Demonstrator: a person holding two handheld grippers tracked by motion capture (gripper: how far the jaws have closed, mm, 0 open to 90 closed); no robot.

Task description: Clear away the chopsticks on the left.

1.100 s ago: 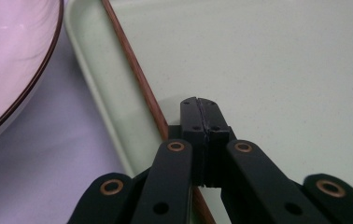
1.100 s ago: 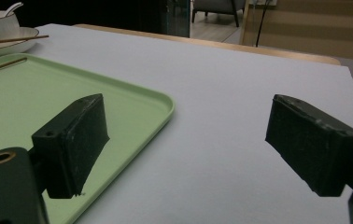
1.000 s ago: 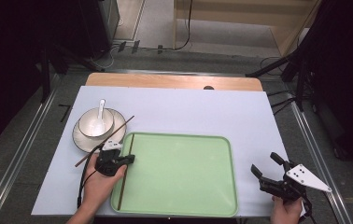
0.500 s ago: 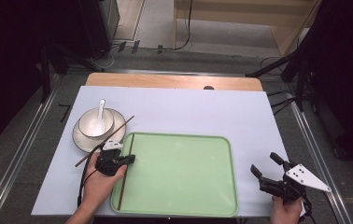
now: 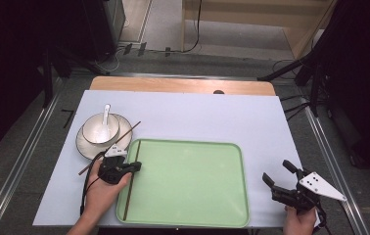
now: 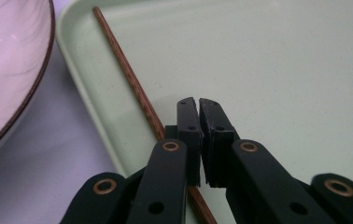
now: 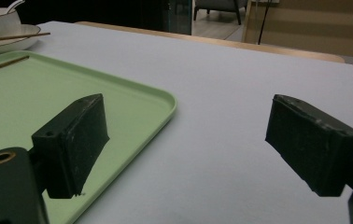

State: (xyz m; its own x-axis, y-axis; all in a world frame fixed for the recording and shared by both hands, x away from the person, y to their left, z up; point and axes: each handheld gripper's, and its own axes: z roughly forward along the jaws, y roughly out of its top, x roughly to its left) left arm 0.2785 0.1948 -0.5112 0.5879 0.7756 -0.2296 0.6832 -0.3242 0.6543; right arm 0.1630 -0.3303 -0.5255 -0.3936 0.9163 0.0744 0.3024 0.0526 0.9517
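Left tool [image 5: 135, 167] parked over the green tray's [image 5: 188, 181] left edge, gripped from below by the left hand [image 5: 102, 193]. Pads all but together in the left gripper view, just a hairline slit showing, nothing pinched between them. One brown chopstick [image 5: 129, 196] lying flat inside the tray, tight along that left wall, running from the tray's far left corner down toward its near left corner. Passing just beside and beneath the left tool's tips (close enough to look like contact, though touching or not cannot be told), not between the pads.

Over to the tray's right: right tool [image 5: 276, 171] hanging off the tray's near right corner, above bare white table [image 5: 197, 112], right hand [image 5: 298, 223] behind it. Jaws spread wide apart there, plenty of daylight in between and nothing in it, pointed back across the tray's right rim in the right gripper view.

Left of the tray, just off its far left corner: a white plate [image 5: 82, 144] with a dark rim, a white bowl [image 5: 95, 131] sitting on it, a white spoon [image 5: 106, 115] resting in the bowl. A second chopstick [image 5: 127, 133] laid slantwise across the plate's tray-side edge, its far tip reaching above the tray's far left corner, its near tip down on the table left of the tray.
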